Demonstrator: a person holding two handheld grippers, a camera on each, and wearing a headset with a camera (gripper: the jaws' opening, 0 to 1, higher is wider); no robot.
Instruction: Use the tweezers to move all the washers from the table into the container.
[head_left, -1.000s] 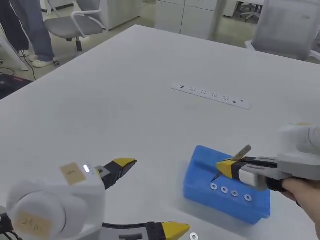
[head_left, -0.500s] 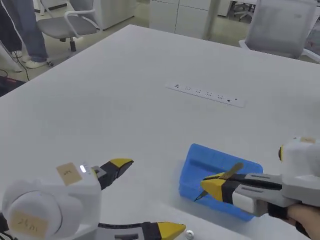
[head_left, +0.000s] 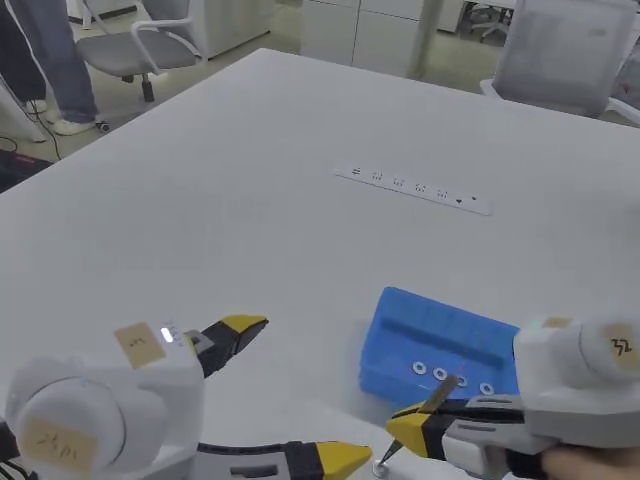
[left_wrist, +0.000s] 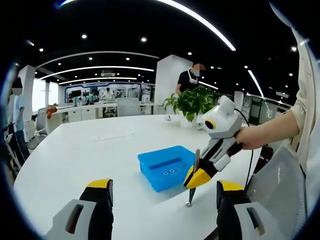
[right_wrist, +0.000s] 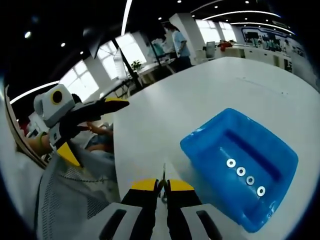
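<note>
Washers (head_left: 440, 374), four in all, lie in a row on the floor of the blue container (head_left: 450, 322), which sits on the near right part of the white table (head_left: 250, 220). One more loose washer (head_left: 381, 468) lies on the bare tabletop just near and left of the container, at the very bottom of the head view. The right gripper (head_left: 405, 435) reaches in from the near right with its yellow-tipped jaws pressed together on the tweezers (head_left: 441, 394), which slant down and to the left so that their points come down right at the loose washer. Whether the points pinch it or only touch it I cannot tell. In the left gripper view the tweezers (left_wrist: 191, 195) stand nearly upright below the right gripper (left_wrist: 197, 179), their points meeting the table at that small washer (left_wrist: 190, 204), just beside the near wall of the container (left_wrist: 157, 182). The right gripper view shows the four washers (right_wrist: 241, 171) in a line inside the container (right_wrist: 200, 145). The left gripper (head_left: 322, 388) hangs over the near left of the table, its jaws spread wide with nothing between them. A white power strip (head_left: 415, 188) lies farther off across the table, well apart from the container.
</note>
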